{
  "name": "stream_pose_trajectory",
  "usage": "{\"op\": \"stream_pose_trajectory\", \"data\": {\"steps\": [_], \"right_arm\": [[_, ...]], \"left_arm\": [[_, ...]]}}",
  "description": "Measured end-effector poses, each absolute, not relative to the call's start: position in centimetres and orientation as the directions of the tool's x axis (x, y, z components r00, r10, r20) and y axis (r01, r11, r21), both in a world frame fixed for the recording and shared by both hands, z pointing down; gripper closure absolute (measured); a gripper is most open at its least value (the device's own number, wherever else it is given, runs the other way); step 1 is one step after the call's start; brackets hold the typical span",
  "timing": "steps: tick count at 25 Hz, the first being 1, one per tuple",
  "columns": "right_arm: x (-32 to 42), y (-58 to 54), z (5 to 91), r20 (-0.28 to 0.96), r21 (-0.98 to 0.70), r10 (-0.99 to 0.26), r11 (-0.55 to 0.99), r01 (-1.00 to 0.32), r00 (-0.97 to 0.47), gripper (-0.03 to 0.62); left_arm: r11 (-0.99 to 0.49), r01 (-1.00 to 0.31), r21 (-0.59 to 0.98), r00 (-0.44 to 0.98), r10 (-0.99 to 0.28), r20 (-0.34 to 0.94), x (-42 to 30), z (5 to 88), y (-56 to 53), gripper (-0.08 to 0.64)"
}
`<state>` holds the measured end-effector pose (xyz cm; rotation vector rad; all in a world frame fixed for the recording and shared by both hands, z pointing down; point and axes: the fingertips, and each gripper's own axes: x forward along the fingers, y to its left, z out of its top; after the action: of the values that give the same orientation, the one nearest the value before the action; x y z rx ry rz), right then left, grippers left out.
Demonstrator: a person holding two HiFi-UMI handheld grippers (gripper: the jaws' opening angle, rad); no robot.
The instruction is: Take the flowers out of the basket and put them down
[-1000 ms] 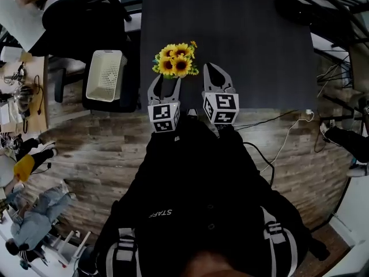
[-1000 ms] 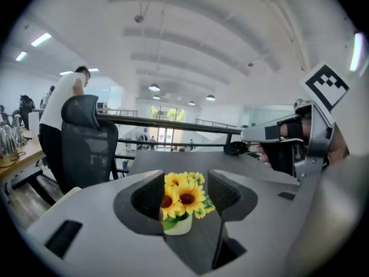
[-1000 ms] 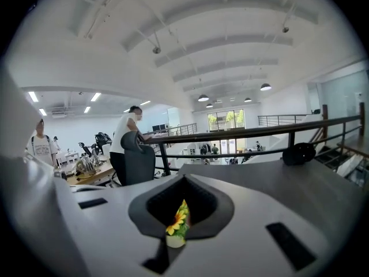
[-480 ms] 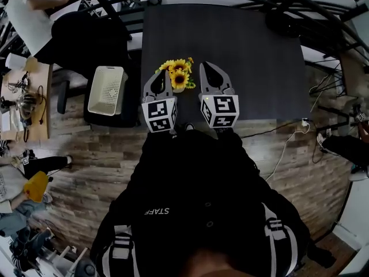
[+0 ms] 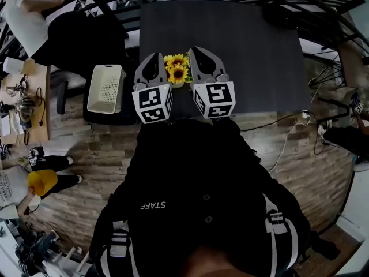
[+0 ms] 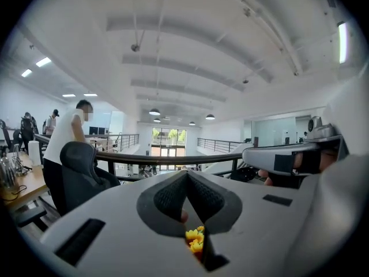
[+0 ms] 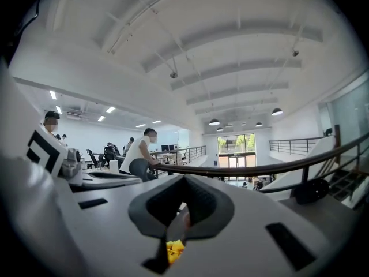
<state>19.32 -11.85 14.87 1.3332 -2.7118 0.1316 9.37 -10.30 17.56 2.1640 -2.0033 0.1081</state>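
A small bunch of yellow sunflowers (image 5: 177,71) sits on the dark table (image 5: 253,45) near its front edge, between my two grippers. The left gripper (image 5: 156,56) is raised just left of the bunch, its jaws shut with nothing in them. Just right of the bunch, the right gripper (image 5: 194,50) is also raised, shut and empty. In the left gripper view the left gripper (image 6: 185,176) points level into the hall, and a sliver of the flowers (image 6: 195,241) shows below the pads. The right gripper (image 7: 183,180) shows the same, with the flowers (image 7: 174,250) underneath.
The empty white basket (image 5: 105,88) rests on a dark seat left of the table. A person in a white shirt (image 5: 26,16) stands at the far left by a black chair. A white cable (image 5: 282,146) trails over the wooden floor at the right.
The left jaws have gone from open to shut. Both grippers have risen toward the head camera and now flank the flowers, which stay on the table.
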Motion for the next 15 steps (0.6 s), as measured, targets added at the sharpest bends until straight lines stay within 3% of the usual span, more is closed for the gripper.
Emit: {"op": "stream_pose_trajectory", "data": {"steps": [15], "right_arm": [[18.4, -13.0, 13.9, 0.116, -0.007, -0.797, 0.596, -0.803, -0.593, 0.580]], "left_arm": [[-0.103, -0.992, 0.072, 0.112, -0.983, 0.142, 9.6, 15.8, -11.6, 0.558]]}}
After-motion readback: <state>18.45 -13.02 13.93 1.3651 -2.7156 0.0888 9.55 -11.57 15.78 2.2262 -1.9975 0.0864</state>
